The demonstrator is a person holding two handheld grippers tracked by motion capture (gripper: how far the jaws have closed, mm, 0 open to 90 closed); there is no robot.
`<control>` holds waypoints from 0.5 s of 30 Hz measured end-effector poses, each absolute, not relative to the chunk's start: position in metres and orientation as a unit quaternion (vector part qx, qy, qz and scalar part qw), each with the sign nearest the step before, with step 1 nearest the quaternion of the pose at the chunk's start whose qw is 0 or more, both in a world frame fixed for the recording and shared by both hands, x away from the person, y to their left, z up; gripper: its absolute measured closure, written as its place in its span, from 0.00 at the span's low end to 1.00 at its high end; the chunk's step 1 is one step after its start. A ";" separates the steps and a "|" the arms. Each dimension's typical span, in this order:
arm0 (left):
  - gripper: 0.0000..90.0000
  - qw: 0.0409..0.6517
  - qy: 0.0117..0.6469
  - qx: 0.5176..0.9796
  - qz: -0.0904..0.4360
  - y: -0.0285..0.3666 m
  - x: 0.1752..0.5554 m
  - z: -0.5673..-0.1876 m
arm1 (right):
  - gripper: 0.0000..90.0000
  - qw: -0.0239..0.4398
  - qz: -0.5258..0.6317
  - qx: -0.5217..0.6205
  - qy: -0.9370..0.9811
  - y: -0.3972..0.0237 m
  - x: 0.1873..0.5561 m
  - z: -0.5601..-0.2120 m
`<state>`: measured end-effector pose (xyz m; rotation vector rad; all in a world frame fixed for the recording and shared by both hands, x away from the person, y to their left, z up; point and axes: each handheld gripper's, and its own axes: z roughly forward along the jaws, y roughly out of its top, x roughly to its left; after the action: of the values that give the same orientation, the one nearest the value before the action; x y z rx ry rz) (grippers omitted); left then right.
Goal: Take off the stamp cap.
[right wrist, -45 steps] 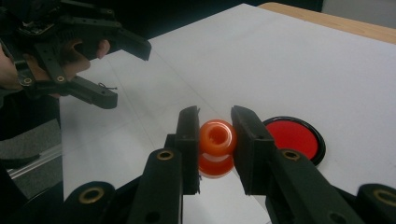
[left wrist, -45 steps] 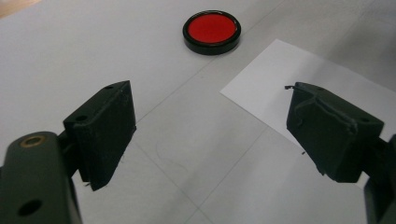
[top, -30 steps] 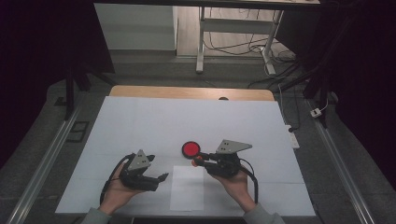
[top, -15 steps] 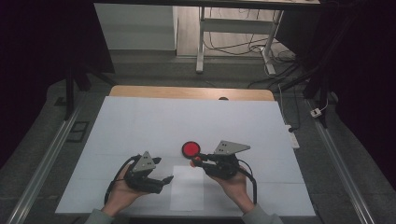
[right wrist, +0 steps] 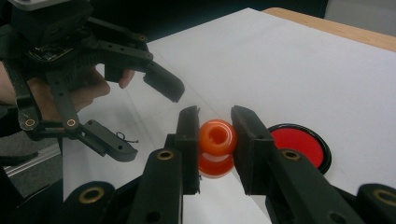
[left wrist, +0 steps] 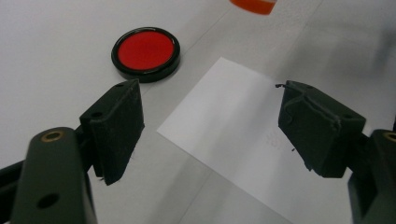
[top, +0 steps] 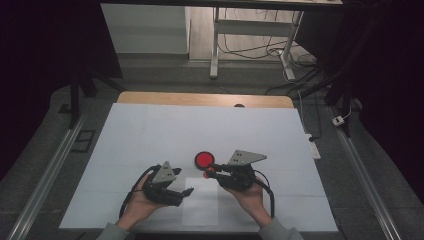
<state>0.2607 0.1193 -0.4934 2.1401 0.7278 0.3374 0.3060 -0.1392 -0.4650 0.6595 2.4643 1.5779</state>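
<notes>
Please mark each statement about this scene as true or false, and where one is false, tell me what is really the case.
1. The right gripper is shut on the orange stamp. True.
2. The left gripper holds the sheet of paper. False: its jaws stand open above the paper and have just been closing a little, with nothing gripped.
3. The red ink pad lies on the paper. False: it lies beside it on the white table cover.
4. The ink pad is round with a black rim. True.

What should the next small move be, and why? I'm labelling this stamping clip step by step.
Probably lower the left gripper so its open jaws, which have just been closing with nothing between them, pin the white paper sheet. The right gripper already clamps the orange stamp beside the red ink pad, so steadying the sheet seems to come first.
</notes>
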 end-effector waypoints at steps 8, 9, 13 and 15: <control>0.27 0.415 0.276 0.857 0.133 0.107 0.265 -0.492 | 0.80 0.069 0.524 0.219 0.820 -0.138 0.306 -0.467; 0.27 0.415 0.274 0.858 0.132 0.105 0.265 -0.491 | 0.80 0.069 0.524 0.219 0.820 -0.138 0.306 -0.467; 0.27 0.415 0.267 0.860 0.132 0.099 0.267 -0.490 | 0.80 0.069 0.523 0.219 0.821 -0.138 0.306 -0.467; 0.27 0.415 0.264 0.861 0.132 0.095 0.268 -0.489 | 0.80 0.069 0.525 0.219 0.820 -0.138 0.306 -0.467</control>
<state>0.2685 0.0953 -0.4895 2.1624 0.6640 0.3305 0.3063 -0.1375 -0.4670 0.6601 2.4676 1.5796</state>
